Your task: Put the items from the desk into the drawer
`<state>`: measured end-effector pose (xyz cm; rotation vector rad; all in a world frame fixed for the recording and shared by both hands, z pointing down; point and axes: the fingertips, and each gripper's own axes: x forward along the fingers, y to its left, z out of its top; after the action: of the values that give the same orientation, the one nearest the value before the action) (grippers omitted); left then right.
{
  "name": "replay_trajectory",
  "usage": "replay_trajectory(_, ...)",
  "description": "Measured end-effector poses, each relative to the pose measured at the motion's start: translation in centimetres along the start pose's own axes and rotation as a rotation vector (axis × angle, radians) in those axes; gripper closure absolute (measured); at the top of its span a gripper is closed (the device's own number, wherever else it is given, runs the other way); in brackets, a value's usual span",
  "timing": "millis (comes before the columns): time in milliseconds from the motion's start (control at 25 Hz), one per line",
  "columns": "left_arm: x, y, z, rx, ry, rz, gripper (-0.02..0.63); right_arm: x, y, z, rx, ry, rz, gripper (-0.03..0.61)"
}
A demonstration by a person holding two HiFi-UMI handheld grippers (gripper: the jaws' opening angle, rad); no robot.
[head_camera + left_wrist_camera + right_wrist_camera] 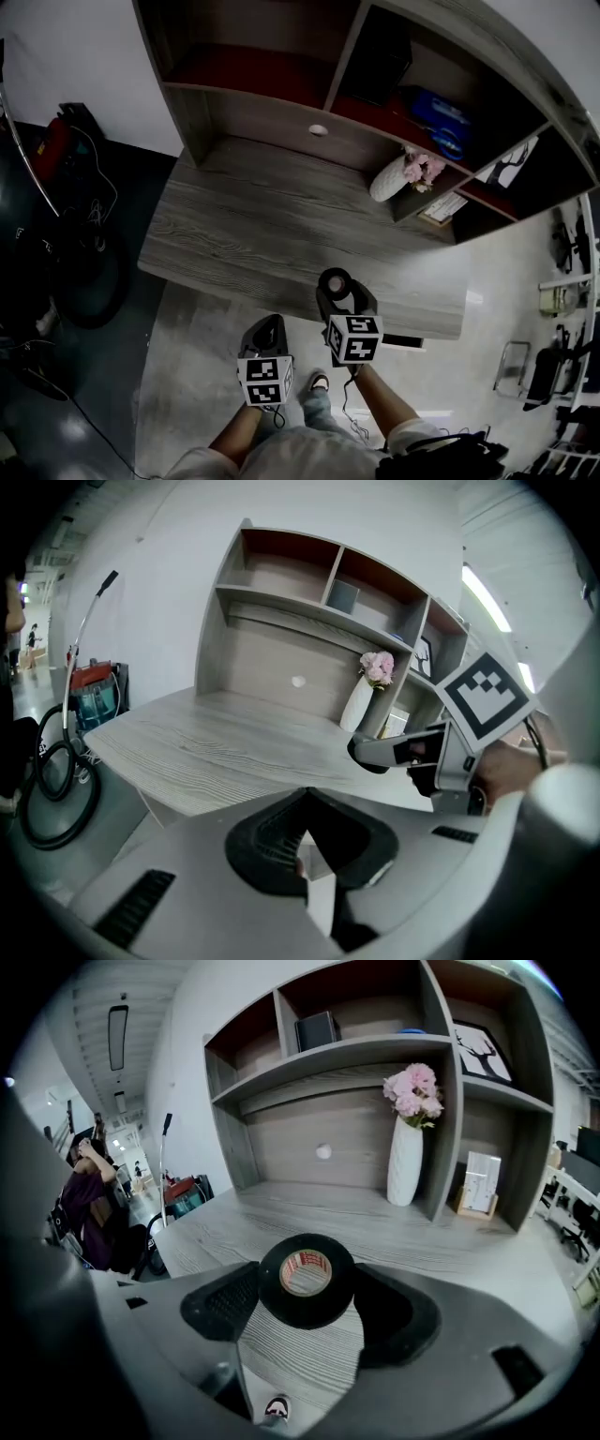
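Observation:
My right gripper [336, 284] is shut on a black roll of tape [336, 280], held over the front edge of the grey wood-grain desk [262, 220]. In the right gripper view the tape roll [307, 1281] stands on edge between the two black pads, its tan core facing the camera, with the desk top [375, 1218] behind it. My left gripper [270, 324] hangs lower and to the left, in front of the desk and over the floor; its jaws look shut with nothing in them. The left gripper view shows the right gripper [412, 752] ahead on the right. No drawer shows clearly.
A white vase with pink flowers [389, 178] stands at the desk's back right beside a small framed card [445, 208]. The hutch shelves hold a black box [380, 56] and a blue item [439, 117]. A red bag and cables [52, 150] lie on the floor left. A seated person [89, 1204] is far left.

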<state>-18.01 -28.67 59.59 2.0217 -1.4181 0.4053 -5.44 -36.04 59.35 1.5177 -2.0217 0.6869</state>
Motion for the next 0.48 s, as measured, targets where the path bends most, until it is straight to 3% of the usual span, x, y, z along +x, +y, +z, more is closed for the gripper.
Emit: replay_trajectory(480, 0.5, -6.5, -1.0, 0.071, 0.020, -0.105, 0.606, -4.7, -5.4, -3.0, 0.063, 0.013, -0.087, 0.273)
